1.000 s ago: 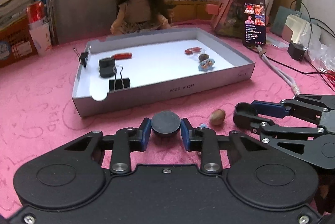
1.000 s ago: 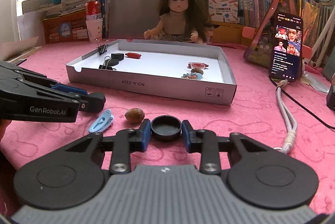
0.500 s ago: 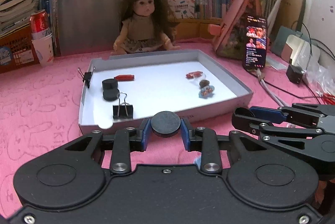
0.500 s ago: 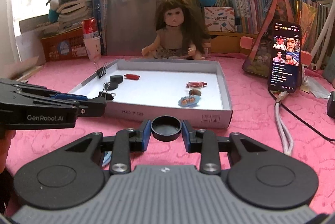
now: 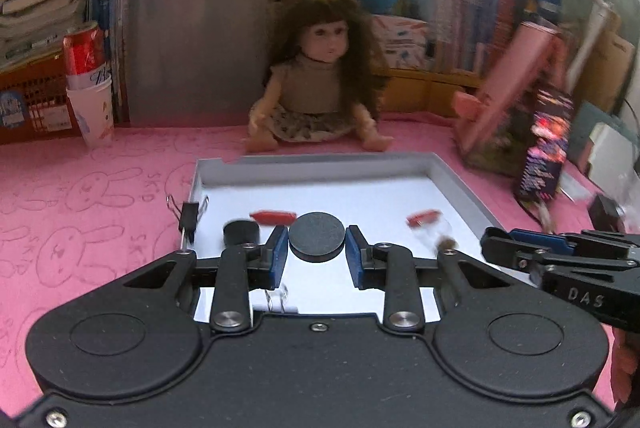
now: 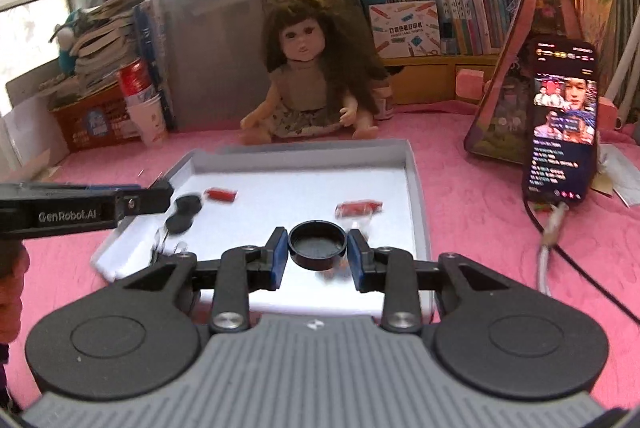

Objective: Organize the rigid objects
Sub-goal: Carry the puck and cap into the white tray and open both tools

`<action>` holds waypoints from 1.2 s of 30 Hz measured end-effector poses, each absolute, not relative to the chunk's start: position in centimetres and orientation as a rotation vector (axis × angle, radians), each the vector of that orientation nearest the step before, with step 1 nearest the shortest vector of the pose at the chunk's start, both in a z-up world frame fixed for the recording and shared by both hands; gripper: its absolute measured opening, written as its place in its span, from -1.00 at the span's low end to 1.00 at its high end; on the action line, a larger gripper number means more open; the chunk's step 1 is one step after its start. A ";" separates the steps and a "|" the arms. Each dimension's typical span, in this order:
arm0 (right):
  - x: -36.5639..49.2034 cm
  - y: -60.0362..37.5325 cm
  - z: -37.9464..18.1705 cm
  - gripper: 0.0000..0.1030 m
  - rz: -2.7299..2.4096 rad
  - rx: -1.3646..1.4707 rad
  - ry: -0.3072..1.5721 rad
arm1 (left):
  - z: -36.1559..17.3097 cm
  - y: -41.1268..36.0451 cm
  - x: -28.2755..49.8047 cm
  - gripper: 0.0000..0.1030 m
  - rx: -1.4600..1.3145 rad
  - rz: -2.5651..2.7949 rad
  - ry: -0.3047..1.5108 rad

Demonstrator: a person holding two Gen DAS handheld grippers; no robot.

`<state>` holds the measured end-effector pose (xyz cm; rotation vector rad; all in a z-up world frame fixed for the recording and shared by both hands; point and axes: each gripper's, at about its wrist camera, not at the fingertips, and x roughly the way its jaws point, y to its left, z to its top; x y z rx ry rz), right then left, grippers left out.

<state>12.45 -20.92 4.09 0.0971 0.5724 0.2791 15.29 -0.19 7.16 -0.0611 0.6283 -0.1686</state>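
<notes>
In the left wrist view my left gripper (image 5: pixel 317 248) is shut on a flat black round cap (image 5: pixel 317 234), held above the white tray (image 5: pixel 452 184). My right gripper (image 6: pixel 318 252) is shut on a second black cap (image 6: pixel 318 242), hollow side up, over the tray's near part (image 6: pixel 418 196). Each gripper shows in the other's view: the right one (image 5: pixel 516 248) at the right, the left one (image 6: pixel 144 198) at the left. Inside the tray lie black caps (image 6: pixel 184 212), two red pieces (image 6: pixel 220 194) (image 6: pixel 358 208) and a binder clip (image 5: pixel 190 218) on the left wall.
A doll (image 6: pixel 308 80) sits just behind the tray on the pink mat (image 5: pixel 80 196). A lit phone (image 6: pixel 562 124) leans at the right with a cable (image 6: pixel 552 228) trailing toward me. A red can in paper cups (image 5: pixel 88 88) and stacked books stand at the back.
Both grippers have risen and moved forward from the mat to above the tray, each keeping its cap. The nut and blue clip on the mat have dropped out of view.
</notes>
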 end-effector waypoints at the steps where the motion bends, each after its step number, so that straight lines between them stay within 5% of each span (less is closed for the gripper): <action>1: 13.4 -21.0 4.2 -0.28 0.278 0.100 0.579 | 7.1 0.0 16.5 -0.44 -0.069 -0.161 0.642; 16: 24.8 -20.5 2.0 -0.28 0.207 0.152 0.747 | 3.4 1.2 27.1 -0.44 -0.132 -0.042 0.793; 36: 27.4 -20.1 -0.1 -0.23 0.179 0.090 0.787 | 2.0 0.0 28.9 -0.43 -0.034 -0.010 0.793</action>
